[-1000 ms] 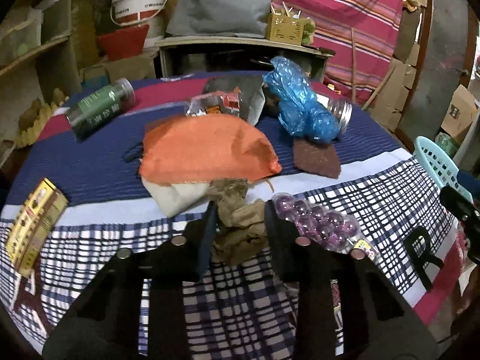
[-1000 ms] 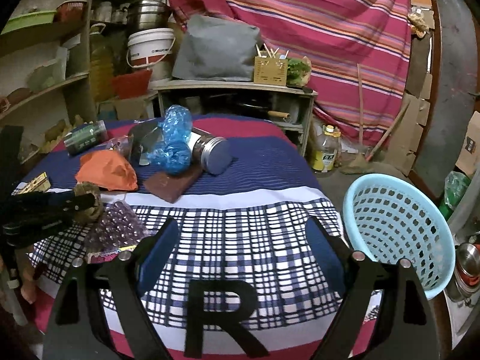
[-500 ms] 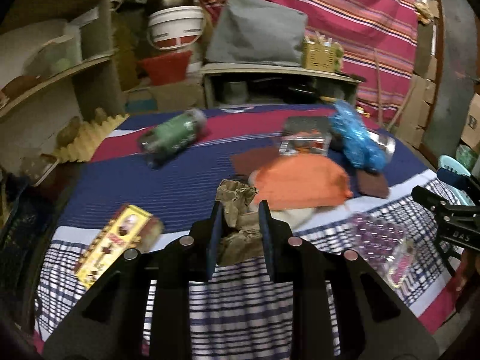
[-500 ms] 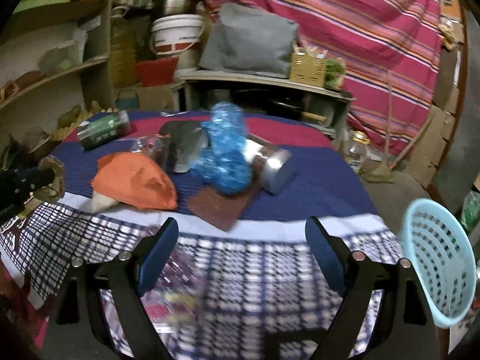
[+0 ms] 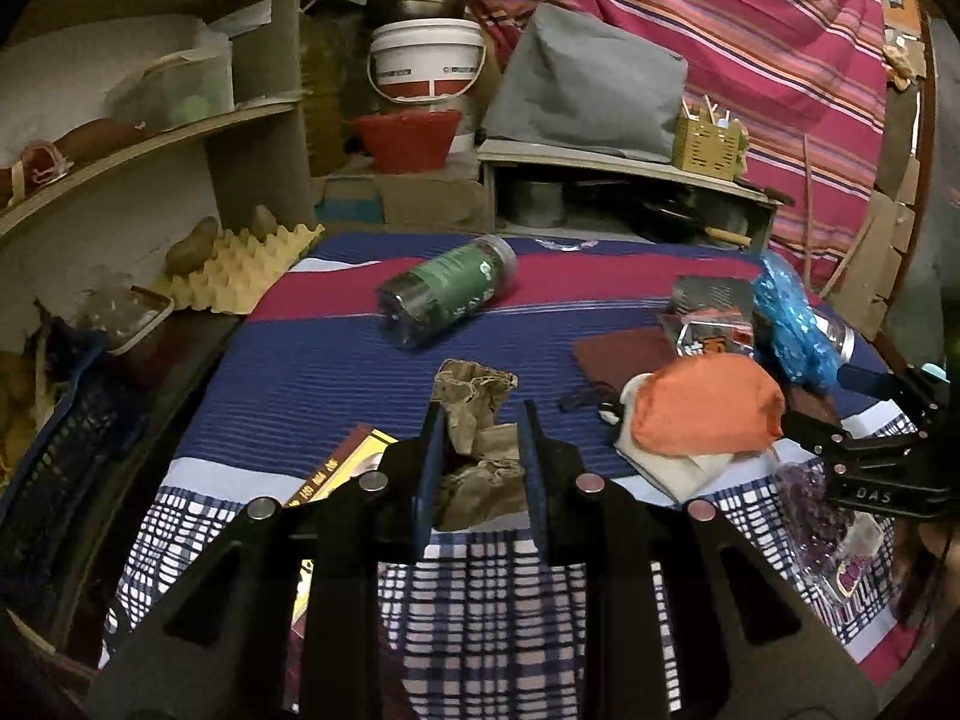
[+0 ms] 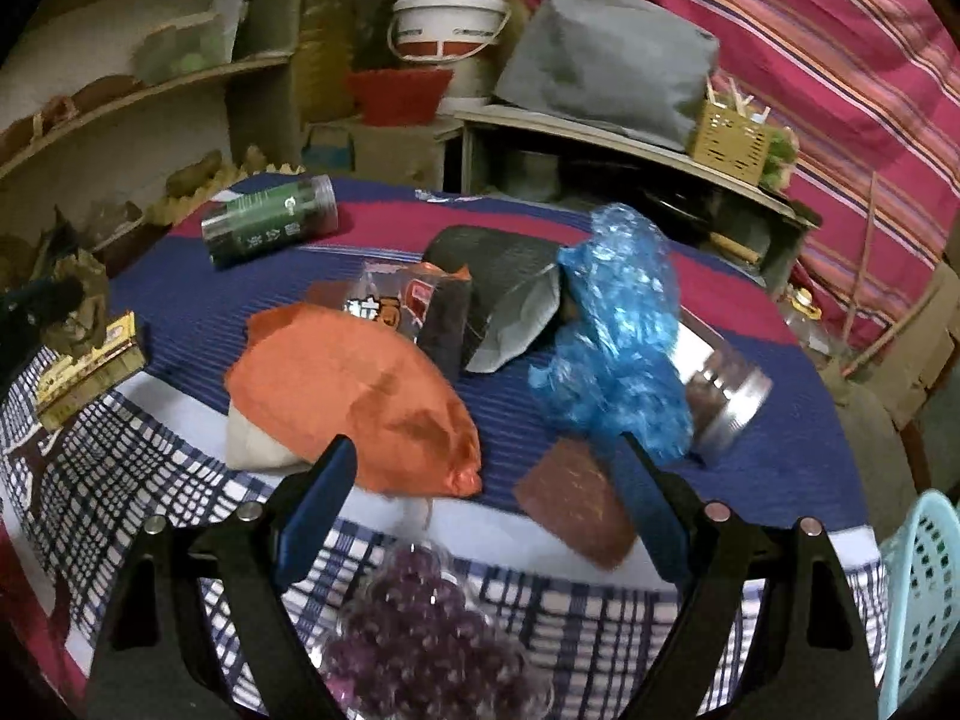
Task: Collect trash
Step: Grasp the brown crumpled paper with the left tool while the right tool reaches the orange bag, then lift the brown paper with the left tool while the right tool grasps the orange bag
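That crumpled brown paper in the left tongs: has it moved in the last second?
Yes. The crumpled brown paper, pinched in the left tongs, travelled left, away from the orange bag toward the yellow box.

White letters "DAS" on the black right gripper (image 5: 840,414) just right of the orange bag (image 5: 708,414), white Chinese characters, not legible, on the green jar (image 6: 270,219) beyond that bag, bold white characters, unreadable, on the snack wrapper (image 6: 408,300) touching the bag's far edge
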`<state>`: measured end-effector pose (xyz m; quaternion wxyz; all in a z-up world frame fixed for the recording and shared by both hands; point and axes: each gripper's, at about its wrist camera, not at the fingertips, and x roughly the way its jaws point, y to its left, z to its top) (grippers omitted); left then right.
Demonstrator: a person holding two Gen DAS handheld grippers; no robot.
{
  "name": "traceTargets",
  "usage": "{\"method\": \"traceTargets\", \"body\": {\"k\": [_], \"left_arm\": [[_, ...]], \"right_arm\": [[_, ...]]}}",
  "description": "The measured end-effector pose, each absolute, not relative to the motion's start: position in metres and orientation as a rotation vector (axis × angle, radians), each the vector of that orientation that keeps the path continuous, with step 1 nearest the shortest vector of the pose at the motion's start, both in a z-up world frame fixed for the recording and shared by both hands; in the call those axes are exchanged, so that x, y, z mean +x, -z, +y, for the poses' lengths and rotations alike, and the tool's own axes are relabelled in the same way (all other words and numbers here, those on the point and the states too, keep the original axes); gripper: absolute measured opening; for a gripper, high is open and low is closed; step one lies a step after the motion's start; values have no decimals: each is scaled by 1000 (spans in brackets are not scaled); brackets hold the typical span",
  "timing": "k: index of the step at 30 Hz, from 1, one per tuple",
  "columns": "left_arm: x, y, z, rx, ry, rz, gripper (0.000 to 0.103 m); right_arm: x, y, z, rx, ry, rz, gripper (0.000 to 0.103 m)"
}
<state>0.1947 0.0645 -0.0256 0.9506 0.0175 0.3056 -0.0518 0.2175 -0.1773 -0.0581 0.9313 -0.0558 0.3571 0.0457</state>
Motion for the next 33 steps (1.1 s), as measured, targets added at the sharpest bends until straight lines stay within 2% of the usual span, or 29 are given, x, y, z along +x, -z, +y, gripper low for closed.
{"method": "traceTargets", "body": {"k": [10,18,20,22,33], "left_arm": [[201,37,69,42,101,636,23],[204,40,70,30,96,645,23],[203,40,70,33,94,646,23],[203,40,69,32,94,649,23],[189,20,42,54,128,618,24]], "right_arm": [[237,77,-176,-69,-151,795,82],[242,82,-166,-83,-253,819,44],[241,82,-164,-84,-266,816,27],[238,80,-165,-73,-283,808,20],[190,48,-195,-4,-286,717,17]]}}
